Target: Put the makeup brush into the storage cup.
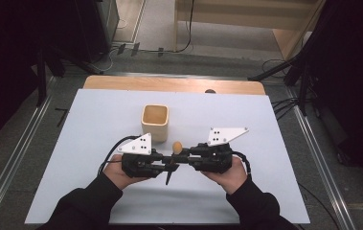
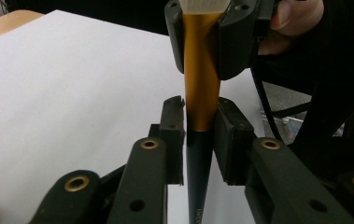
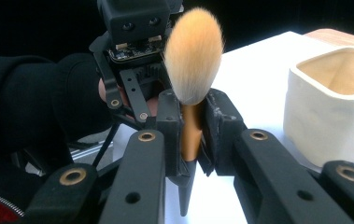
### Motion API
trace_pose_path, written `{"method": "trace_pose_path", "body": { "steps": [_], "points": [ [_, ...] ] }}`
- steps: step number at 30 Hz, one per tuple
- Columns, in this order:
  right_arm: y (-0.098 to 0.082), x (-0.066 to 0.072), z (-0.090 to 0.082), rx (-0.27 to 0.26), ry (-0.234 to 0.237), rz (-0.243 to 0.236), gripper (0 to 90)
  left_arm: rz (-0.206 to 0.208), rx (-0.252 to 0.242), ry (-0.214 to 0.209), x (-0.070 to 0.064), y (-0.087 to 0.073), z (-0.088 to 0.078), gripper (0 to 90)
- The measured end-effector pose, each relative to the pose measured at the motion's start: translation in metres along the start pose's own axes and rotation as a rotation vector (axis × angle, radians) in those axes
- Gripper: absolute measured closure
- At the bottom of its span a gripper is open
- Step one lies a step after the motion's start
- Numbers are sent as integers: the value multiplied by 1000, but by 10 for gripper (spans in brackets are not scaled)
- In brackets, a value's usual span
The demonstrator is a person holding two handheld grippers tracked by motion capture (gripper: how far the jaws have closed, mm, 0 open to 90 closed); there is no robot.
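Brush (image 3: 194, 56), orange bristles, gold ferrule, black handle: held between both grippers above white table (image 1: 97, 120), near front edge. Left gripper (image 2: 198, 135) and right gripper (image 3: 192, 135) both clamped on brush, jaws facing each other. Cream cup (image 1: 155, 122) just behind, upright on table.

The brush (image 2: 199, 93) runs off the left gripper view's top and bottom edges; jaws hide its handle in the high view.
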State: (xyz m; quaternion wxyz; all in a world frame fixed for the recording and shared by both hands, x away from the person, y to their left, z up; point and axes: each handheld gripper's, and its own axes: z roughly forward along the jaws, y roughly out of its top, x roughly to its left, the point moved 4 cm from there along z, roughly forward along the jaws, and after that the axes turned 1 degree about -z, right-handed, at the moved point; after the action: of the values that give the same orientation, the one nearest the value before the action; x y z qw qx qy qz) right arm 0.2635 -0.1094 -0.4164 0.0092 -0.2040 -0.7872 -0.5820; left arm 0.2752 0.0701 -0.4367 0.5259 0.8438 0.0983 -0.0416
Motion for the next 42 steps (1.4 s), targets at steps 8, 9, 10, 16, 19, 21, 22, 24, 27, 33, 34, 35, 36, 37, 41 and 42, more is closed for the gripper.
{"method": "trace_pose_path", "body": {
  "steps": [8, 9, 10, 16, 19, 21, 22, 24, 27, 33, 34, 35, 36, 37, 41, 42],
  "points": [
    [0, 0, 0, -4, 7, -1, 778, -20, -4, -15, 1, 0, -1, 784],
    [0, -1, 0, -8, 4, -4, 776, -24, -6, -20, 1, 1, 0, 784],
    [0, 0, 0, -7, 6, -5, 774, -22, -6, -21, 1, 1, 0, 784],
    [2, 2, -1, -23, -2, -31, 677, -4, -16, -22, -1, 2, -3, 786],
    [3, 3, -3, -34, -6, -41, 623, -5, -20, -15, -2, 3, -4, 786],
    [3, 2, -6, -43, -8, -49, 578, -1, -19, -10, -1, 3, -5, 786],
    [3, 2, -6, -43, -8, -49, 578, -1, -20, -5, 0, 3, -6, 786],
    [3, 3, -10, -51, -13, -56, 552, -4, -22, 0, 0, 3, -7, 786],
    [1, 2, -17, -62, -23, -49, 525, -14, -32, 14, 2, 3, -11, 786],
    [-4, -2, -26, -70, -58, -56, 456, -22, -44, 31, 5, 3, -16, 786],
    [-4, -2, -26, -70, -58, -56, 456, -27, -47, 34, 6, 3, -16, 786],
    [-6, -3, -27, -73, -68, -63, 437, -26, -48, 41, 7, 3, -18, 786],
    [-7, -3, -28, -72, -74, -67, 412, -30, -50, 43, 8, 3, -19, 786],
    [-9, -4, -29, -73, -84, -72, 381, -34, -54, 48, 8, 3, -20, 785],
    [-17, -7, -30, -63, -135, -92, 282, -37, -70, 69, 10, 4, -24, 785],
    [-19, -7, -30, -57, -150, -99, 274, -37, -71, 71, 10, 4, -25, 785]
  ]
}}
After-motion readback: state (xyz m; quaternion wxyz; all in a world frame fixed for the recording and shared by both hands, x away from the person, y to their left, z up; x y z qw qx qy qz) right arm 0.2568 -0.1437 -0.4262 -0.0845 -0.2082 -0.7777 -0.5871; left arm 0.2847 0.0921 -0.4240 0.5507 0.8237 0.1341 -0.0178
